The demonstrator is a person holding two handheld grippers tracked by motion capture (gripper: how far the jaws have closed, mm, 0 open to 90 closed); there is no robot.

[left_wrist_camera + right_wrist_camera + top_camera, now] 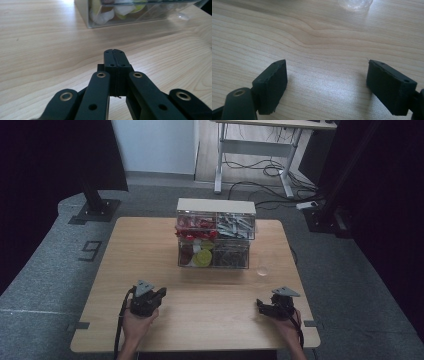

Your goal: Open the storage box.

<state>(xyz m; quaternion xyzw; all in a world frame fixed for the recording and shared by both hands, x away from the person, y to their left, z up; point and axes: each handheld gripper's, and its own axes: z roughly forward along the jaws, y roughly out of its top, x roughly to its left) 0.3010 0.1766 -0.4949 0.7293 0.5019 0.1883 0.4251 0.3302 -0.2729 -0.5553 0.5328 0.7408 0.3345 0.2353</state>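
From above, two tools sat near the table's (150,340) near edge: left tool (161,293), right tool (260,305), plenty of bare wood between. One clear drawer box (215,234) stood far-center, one small clear cup (262,269) just right of it.

Left gripper view: left tool (115,53) pressed together, empty, box (125,15) ahead.

Right gripper view: right tool (325,75) spread wide, empty, cup (355,4) ahead.

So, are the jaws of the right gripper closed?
No, the right gripper has its jaws wide apart, with bare table between them.
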